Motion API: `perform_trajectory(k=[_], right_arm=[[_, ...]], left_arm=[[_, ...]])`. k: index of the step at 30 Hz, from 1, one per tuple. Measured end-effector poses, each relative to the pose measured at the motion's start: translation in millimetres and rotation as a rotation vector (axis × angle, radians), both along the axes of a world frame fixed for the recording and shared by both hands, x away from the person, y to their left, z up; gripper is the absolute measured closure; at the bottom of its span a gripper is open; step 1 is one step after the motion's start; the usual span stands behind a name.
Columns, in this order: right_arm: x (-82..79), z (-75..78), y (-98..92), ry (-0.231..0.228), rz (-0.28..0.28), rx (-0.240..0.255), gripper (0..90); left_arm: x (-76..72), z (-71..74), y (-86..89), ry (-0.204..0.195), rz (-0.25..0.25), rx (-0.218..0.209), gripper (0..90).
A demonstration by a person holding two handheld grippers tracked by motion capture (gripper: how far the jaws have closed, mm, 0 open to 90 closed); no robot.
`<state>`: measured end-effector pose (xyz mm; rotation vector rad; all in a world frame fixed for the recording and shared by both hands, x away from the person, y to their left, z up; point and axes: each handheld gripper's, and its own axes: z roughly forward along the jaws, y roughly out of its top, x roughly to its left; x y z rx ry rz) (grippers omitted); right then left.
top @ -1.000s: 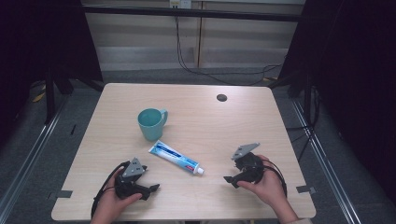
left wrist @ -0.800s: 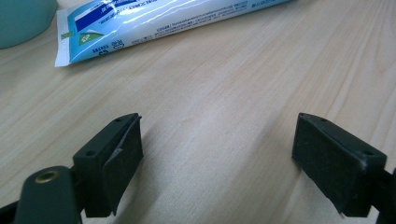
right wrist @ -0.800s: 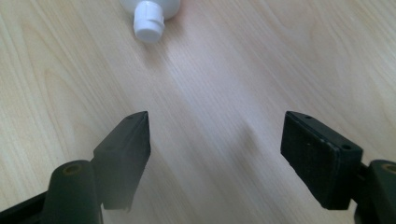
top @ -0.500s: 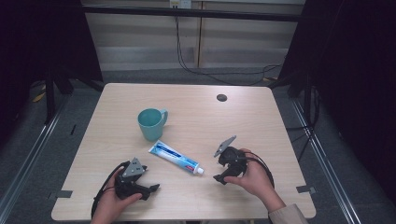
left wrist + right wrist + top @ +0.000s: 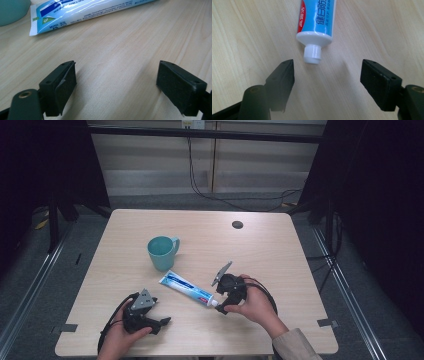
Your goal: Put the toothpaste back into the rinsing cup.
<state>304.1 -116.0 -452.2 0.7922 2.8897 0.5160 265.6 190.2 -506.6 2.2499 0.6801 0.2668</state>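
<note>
Pale wood of the table (image 5: 280, 250) lies bare around most of the toothpaste tube (image 5: 185, 288), the landmark for everything else. It lies flat, slanting across the middle of the near half, well in from every table edge. Its white cap (image 5: 312, 54) points at the right gripper (image 5: 220, 306), which sits just off that end; the jaws stand wide apart and have just been closing a little, with nothing between them, the cap just short of the gap and untouched. Beyond the tube's crimped end, close by, stands a teal mug (image 5: 162, 252). The left gripper (image 5: 162, 322) rests near the table's front edge, below the tube's flat end and apart from it, jaws spread wide over bare wood, holding nothing.
</note>
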Motion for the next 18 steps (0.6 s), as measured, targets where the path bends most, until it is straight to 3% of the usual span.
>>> perform_trajectory(k=[18], right_arm=[[21.2, -9.0, 31.7, 0.036, 0.03, 0.003, 29.9]], left_arm=[[0.1, 0.0, 0.1, 0.0, 0.0, 0.0, 15.7]])
